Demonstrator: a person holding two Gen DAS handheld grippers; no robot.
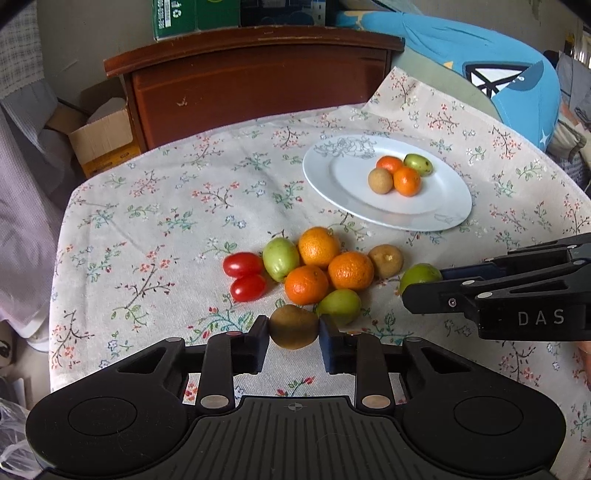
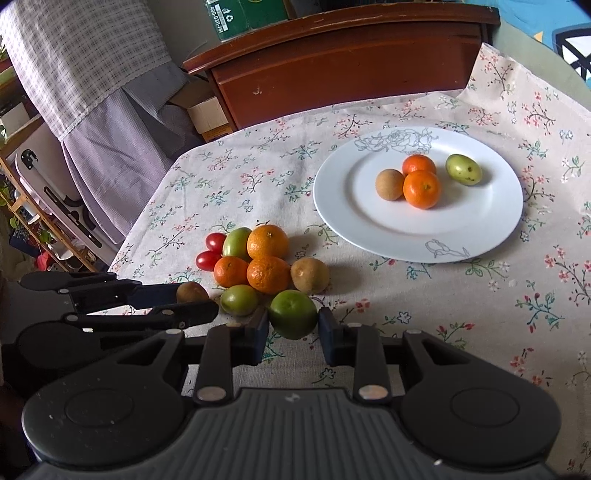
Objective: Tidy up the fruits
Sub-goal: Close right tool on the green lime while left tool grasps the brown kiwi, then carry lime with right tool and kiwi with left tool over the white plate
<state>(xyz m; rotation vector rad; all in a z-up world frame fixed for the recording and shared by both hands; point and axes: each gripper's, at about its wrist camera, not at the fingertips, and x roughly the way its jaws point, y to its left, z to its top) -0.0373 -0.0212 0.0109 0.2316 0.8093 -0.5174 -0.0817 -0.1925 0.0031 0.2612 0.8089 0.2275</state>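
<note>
My left gripper (image 1: 293, 328) is shut on a brown round fruit (image 1: 293, 326) at the near edge of a fruit pile. My right gripper (image 2: 293, 321) is shut on a green fruit (image 2: 292, 313), which also shows in the left wrist view (image 1: 419, 277). The pile on the floral cloth holds three oranges (image 1: 318, 246), green fruits (image 1: 280, 257), two red tomatoes (image 1: 242, 264) and another brown fruit (image 1: 386, 260). A white plate (image 2: 480, 229) at the back right holds two oranges (image 2: 422, 188), a brown fruit (image 2: 389, 184) and a green fruit (image 2: 463, 169).
A dark wooden cabinet (image 1: 255, 81) stands behind the table with green boxes (image 1: 177, 18) on top. A cardboard box (image 1: 103, 136) sits on the floor at the left. A blue cushion (image 1: 498, 74) lies at the back right. The table edge drops off at the left.
</note>
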